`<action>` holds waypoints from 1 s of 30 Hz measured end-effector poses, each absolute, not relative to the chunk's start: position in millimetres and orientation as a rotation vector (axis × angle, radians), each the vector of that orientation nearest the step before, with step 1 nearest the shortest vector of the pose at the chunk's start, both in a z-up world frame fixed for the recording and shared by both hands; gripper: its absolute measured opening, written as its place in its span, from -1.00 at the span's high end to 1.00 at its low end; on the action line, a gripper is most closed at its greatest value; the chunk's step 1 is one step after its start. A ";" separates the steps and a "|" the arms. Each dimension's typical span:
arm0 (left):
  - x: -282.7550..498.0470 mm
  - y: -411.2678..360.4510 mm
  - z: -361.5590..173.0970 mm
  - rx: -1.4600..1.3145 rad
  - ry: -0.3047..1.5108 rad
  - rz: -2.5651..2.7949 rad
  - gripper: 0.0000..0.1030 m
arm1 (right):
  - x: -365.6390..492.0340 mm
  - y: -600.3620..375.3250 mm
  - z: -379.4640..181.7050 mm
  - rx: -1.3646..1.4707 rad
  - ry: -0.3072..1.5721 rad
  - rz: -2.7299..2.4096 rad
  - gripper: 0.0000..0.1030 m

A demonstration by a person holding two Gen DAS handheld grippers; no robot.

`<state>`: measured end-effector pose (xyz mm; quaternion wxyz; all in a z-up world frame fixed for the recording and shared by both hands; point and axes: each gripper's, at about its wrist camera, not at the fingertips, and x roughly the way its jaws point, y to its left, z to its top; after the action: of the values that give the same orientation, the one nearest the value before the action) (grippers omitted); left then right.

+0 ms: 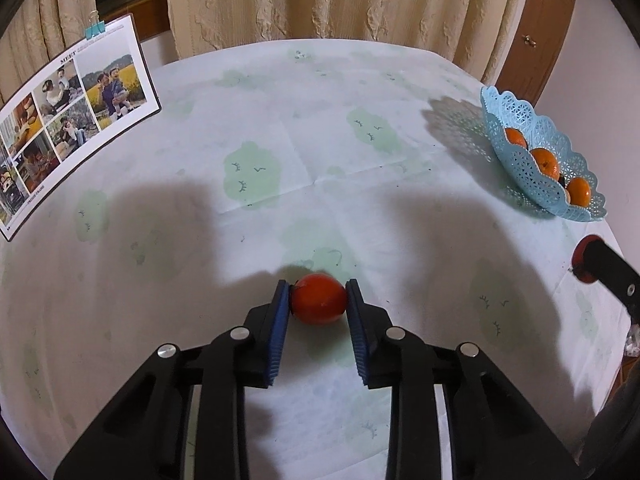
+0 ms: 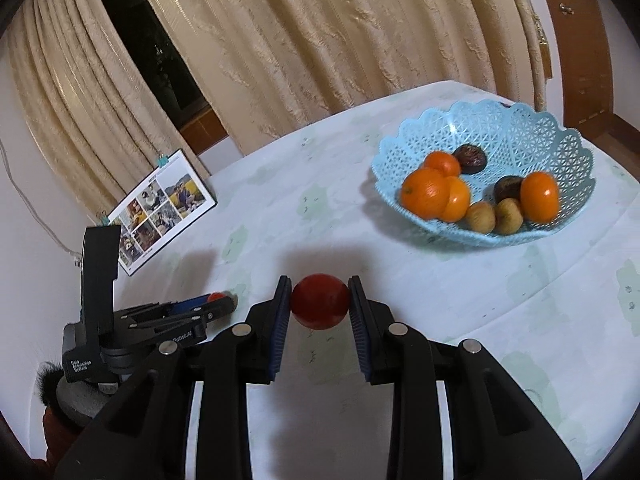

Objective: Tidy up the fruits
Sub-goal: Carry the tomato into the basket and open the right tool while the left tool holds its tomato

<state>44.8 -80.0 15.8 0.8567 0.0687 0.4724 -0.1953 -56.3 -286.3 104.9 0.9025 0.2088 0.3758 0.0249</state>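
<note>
Both grippers are clamped on fruit. The left gripper (image 1: 318, 298) holds a red tomato-like fruit (image 1: 319, 298) between its blue pads, each pad touching one flank; the fruit sits low, at or just above the tablecloth (image 1: 320, 120), and I cannot tell whether it rests on the cloth. The right gripper (image 2: 319, 300) grips a second, darker red fruit (image 2: 319, 301) the same way, and this one appears lifted clear of the cloth, with a shadow beneath it.

The relation that governs the coming move is the bearing to the blue lattice basket (image 2: 520, 132). From the right gripper it lies ahead and to the right, near, with its open mouth facing up. From the left gripper the basket (image 1: 516, 120) lies far to the right across the table, well apart. The right hand is plainly the nearer of the two.

The basket already holds several oranges (image 2: 425, 193), two small tan fruits (image 2: 480, 217) and two dark ones (image 2: 470, 158). Bare floor shows toward its rear, the likeliest place to set a fruit.

In my judgement the right-hand fruit should go first; the left must cross the right's path, so collision is the risk.
</note>
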 end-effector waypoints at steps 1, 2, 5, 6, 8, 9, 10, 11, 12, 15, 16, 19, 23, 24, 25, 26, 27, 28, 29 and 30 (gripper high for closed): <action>45.0 -80.0 16.5 0.143 0.991 -0.408 0.45 | -56.8 -289.1 106.4 0.434 0.771 0.046 0.42; 45.0 -79.1 17.9 0.141 0.987 -0.404 0.45 | -57.8 -292.2 108.2 0.437 0.764 0.039 0.42; 44.3 -77.3 23.9 0.133 0.972 -0.401 0.45 | -59.8 -308.6 117.7 0.442 0.731 -0.001 0.42; 43.5 -77.0 25.9 0.132 0.967 -0.402 0.45 | -60.1 -313.7 120.3 0.442 0.721 -0.014 0.42; 41.8 -76.4 31.7 0.129 0.953 -0.405 0.45 | -59.4 -325.4 125.3 0.441 0.702 -0.047 0.42; 41.0 -76.7 33.5 0.128 0.948 -0.406 0.45 | -59.6 -334.9 128.7 0.442 0.689 -0.073 0.42; 40.1 -77.0 35.7 0.127 0.943 -0.408 0.45 | -59.3 -341.9 130.4 0.444 0.681 -0.090 0.42; 39.1 -77.5 38.0 0.127 0.938 -0.411 0.45 | -59.1 -348.0 131.0 0.446 0.675 -0.104 0.42; 39.2 -78.2 39.3 0.127 0.935 -0.413 0.45 | -58.3 -356.2 132.0 0.452 0.668 -0.124 0.42; 36.7 -80.5 44.5 0.129 0.923 -0.421 0.45 | -55.9 -377.0 132.1 0.467 0.659 -0.159 0.42; 35.9 -81.5 46.3 0.129 0.919 -0.424 0.45 | -54.3 -382.0 131.8 0.471 0.658 -0.168 0.42; 33.5 -84.8 51.9 0.128 0.907 -0.433 0.45 | -46.5 -394.4 129.3 0.489 0.663 -0.177 0.42; 30.9 -89.7 58.0 0.129 0.894 -0.442 0.45 | -30.1 -404.5 123.9 0.518 0.683 -0.165 0.42; 30.3 -90.7 59.2 0.129 0.892 -0.444 0.45 | -26.7 -406.3 122.5 0.530 0.687 -0.157 0.42; 30.0 -92.1 60.4 0.129 0.890 -0.445 0.45 | -22.6 -408.9 120.4 0.544 0.694 -0.146 0.42; 29.8 -93.0 61.1 0.130 0.888 -0.447 0.45 | -18.6 -411.4 117.9 0.563 0.699 -0.140 0.37; 29.6 -94.8 62.2 0.132 0.886 -0.449 0.45 | -16.7 -413.2 116.6 0.578 0.697 -0.140 0.30; 28.9 -96.5 63.1 0.134 0.884 -0.452 0.45 | -16.5 -416.0 116.1 0.594 0.689 -0.141 0.13; 28.2 -99.1 64.5 0.137 0.881 -0.456 0.45 | -17.5 -418.2 116.7 0.603 0.676 -0.150 0.07; 28.0 -100.6 65.2 0.139 0.879 -0.458 0.45 | -18.8 -418.4 117.4 0.602 0.668 -0.156 0.07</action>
<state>28.0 -100.6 65.2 0.8773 0.0667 0.4214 -0.2198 -18.8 -418.4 117.4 0.8977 0.2907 0.3225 -0.0751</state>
